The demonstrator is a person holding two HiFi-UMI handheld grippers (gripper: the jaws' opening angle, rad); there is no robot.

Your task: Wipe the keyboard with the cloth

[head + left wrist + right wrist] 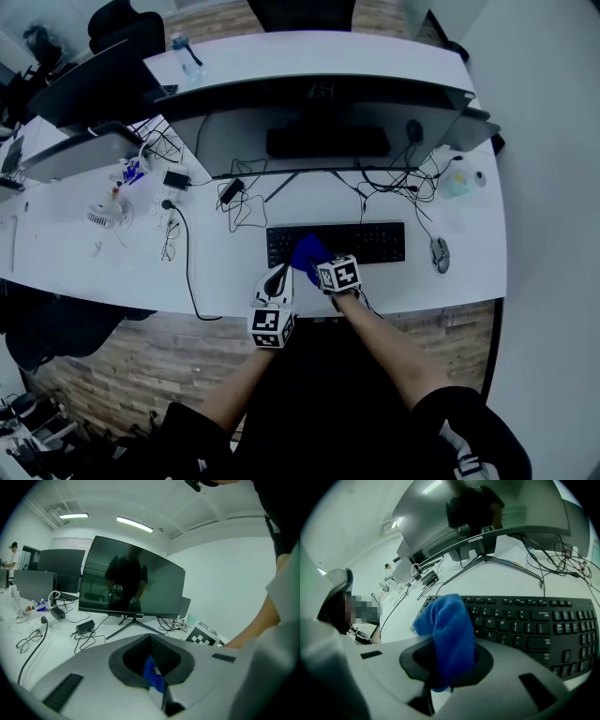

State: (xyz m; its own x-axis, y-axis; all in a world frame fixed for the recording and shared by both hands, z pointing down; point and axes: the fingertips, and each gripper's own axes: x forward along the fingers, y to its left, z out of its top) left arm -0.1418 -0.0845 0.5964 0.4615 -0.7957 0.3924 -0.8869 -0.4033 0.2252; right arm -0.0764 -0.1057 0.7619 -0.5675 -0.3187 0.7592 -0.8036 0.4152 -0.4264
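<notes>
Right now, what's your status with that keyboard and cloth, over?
Right claw shut on blue cloth, over the left end of the keyboard. Left claw seems to pinch a corner too. Mouse sits apart, off its right end.

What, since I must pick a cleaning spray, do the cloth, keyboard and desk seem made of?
Blue cloth: soft, fuzzy fabric, probably microfibre. Its nap shows, and it droops in folds from the right gripper. Keyboard: matte black plastic, judging by the moulded keys with pale printed legends. Desk: smooth white top with a slight sheen, likely laminate, though the look alone cannot settle that.
</notes>
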